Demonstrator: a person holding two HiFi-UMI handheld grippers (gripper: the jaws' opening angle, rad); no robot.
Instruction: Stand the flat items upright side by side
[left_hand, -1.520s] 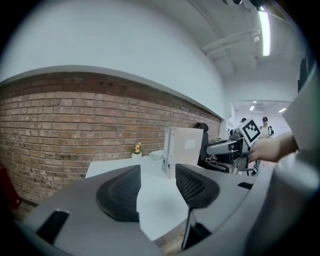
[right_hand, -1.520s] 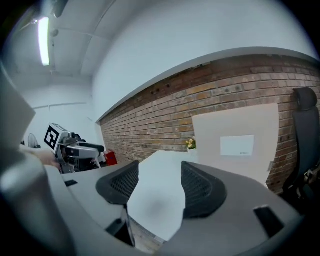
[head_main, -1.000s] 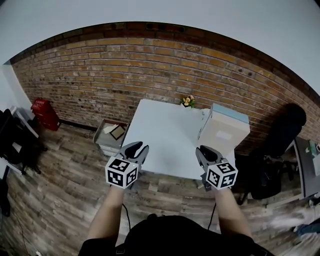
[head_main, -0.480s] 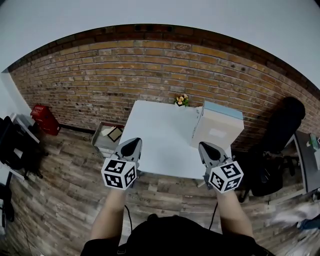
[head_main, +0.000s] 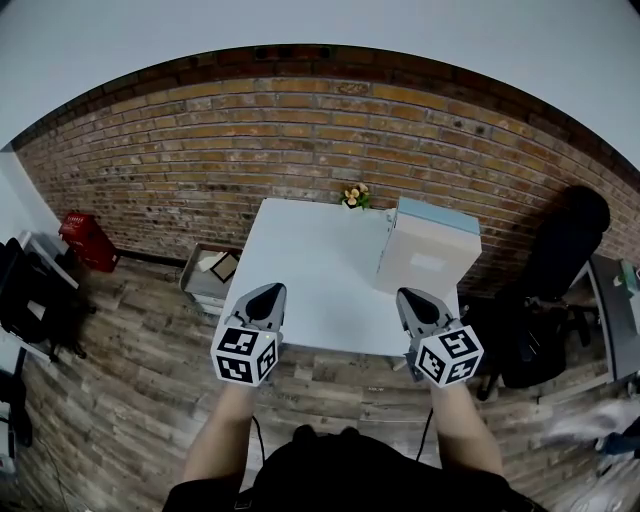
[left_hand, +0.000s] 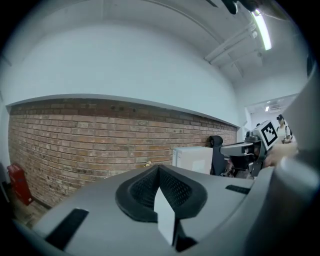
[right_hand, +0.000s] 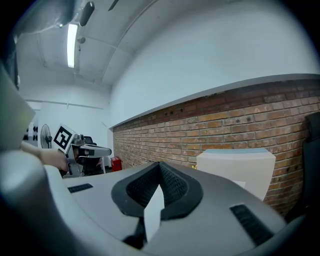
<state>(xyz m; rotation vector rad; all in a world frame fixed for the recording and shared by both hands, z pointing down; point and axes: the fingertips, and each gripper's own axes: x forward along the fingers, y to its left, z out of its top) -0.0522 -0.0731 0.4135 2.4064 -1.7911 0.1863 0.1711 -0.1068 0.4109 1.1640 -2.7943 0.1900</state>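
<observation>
Head view: white file boxes stand upright at the far right of the counter, pressed together into one block w/ a pale blue top edge. How many are in there, can't tell; the seams are too faint. So the flat items already stand side by side as the task wants. Whether that's a finished job or just how they sit, one look won't say.

Left gripper hovers at the near edge of the counter, left side. Its fingers are pressed tip to tip w/ nothing between them, and the left gripper view confirms that. Right gripper is at the near edge on the right, fingers also closed on themselves and empty. Both are well apart from the block.

Risks from here, as I read it:
- The block sits close to the counter's right edge. A sideways shove from the right gripper could slide the outer box off toward the office chair.
- Tall, thin things on a narrow base: bump one face and the row prob goes over domino-style.
- Closed fingers can only poke, not pinch. Coming in like that means a push, not a hold.
- The faces look smooth, so a pinch on a top edge may slip and drop a box flat again.
- Small flower pot stands just beside the block at the back edge. A toppling box or a wide swing would knock it over.
</observation>
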